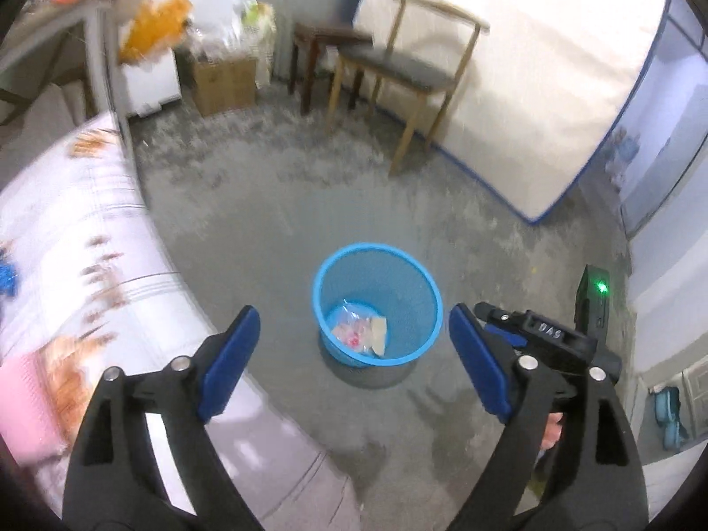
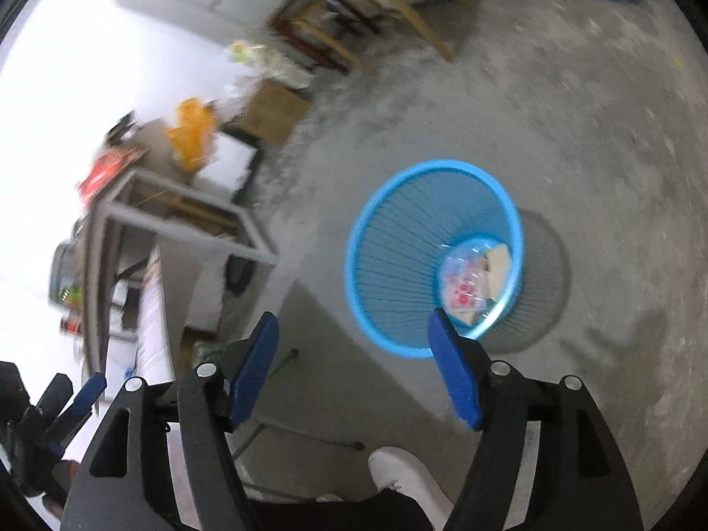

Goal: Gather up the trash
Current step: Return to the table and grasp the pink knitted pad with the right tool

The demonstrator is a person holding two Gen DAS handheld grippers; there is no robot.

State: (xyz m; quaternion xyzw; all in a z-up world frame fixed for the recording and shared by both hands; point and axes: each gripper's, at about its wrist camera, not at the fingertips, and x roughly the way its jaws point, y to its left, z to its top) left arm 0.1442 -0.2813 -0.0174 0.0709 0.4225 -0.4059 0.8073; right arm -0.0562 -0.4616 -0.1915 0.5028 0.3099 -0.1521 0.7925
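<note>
The bare grey concrete floor (image 1: 274, 239) takes up most of both views, with a large white mattress edged in blue (image 1: 522, 88) leaning against the wall and a bed under a white floral cover (image 1: 66, 230) at the left. A wooden chair with a grey seat (image 1: 398, 66) stands beside the mattress. On the floor sits a round blue plastic mesh wastebasket (image 1: 425, 296), upright; in its bottom lies the collected trash, a crumpled clear plastic bag with red specks (image 1: 354, 329) touching a flat beige scrap (image 1: 379, 332). The left gripper (image 1: 354, 354) is tilted down over the basket, its blue-padded jaws released, wide apart and empty. The right gripper (image 2: 354, 380) hangs likewise, jaws released and empty; its body carries the letters "DAS".
</note>
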